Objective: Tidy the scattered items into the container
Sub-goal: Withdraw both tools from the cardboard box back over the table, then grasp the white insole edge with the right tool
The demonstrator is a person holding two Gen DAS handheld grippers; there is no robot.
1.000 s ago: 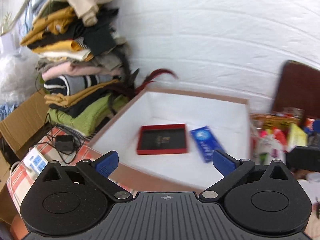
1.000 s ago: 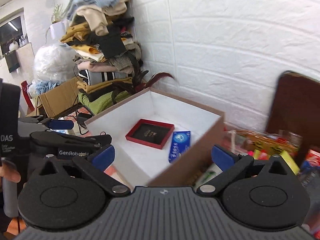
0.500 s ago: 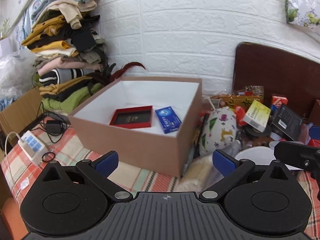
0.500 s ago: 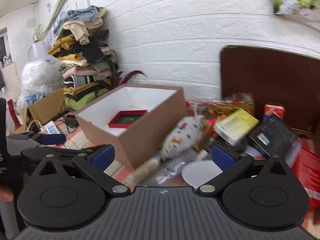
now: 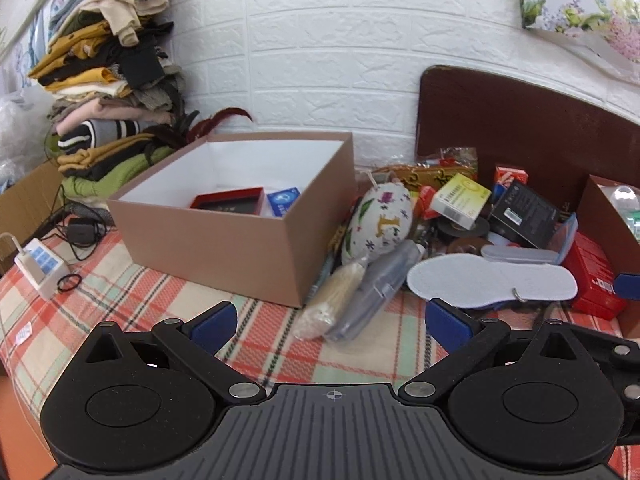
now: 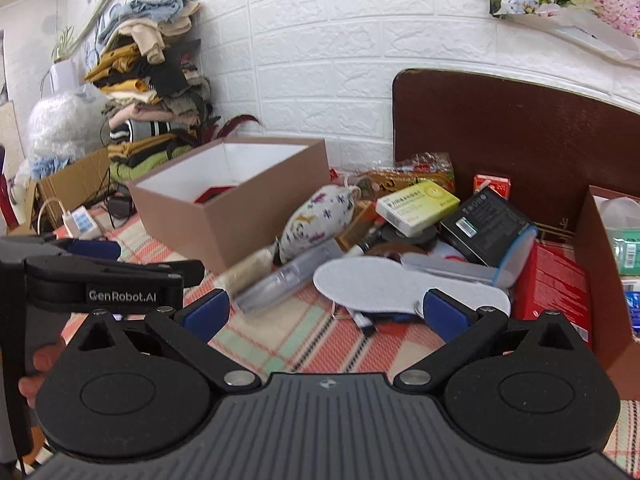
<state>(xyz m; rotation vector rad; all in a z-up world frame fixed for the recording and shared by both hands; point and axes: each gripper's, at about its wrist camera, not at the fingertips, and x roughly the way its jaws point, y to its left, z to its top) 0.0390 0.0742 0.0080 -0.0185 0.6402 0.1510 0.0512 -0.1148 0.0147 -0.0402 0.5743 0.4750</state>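
Observation:
An open brown box (image 5: 224,240) with a white inside stands on the plaid cloth; it also shows in the right wrist view (image 6: 256,208). In it lie a red tray (image 5: 228,204) and a blue packet (image 5: 283,201). To its right is a heap: a patterned pouch (image 5: 380,224), a white insole (image 5: 492,280), a yellow-green carton (image 5: 460,198), a black box (image 5: 524,212), a clear case (image 5: 372,300). My left gripper (image 5: 330,322) is open and empty, held back from the box. My right gripper (image 6: 324,310) is open and empty, near the insole (image 6: 400,284).
A stack of folded clothes (image 5: 108,92) rises at the left by the white brick wall. A power strip (image 5: 40,266) and cables lie at the left edge. A dark headboard (image 5: 532,132) stands behind the heap. A second brown box (image 6: 612,280) and red carton (image 6: 556,284) are at the right.
Both grippers have pulled back and away from over the box, towards the right. The heap of loose items has come into view. Both stay open.

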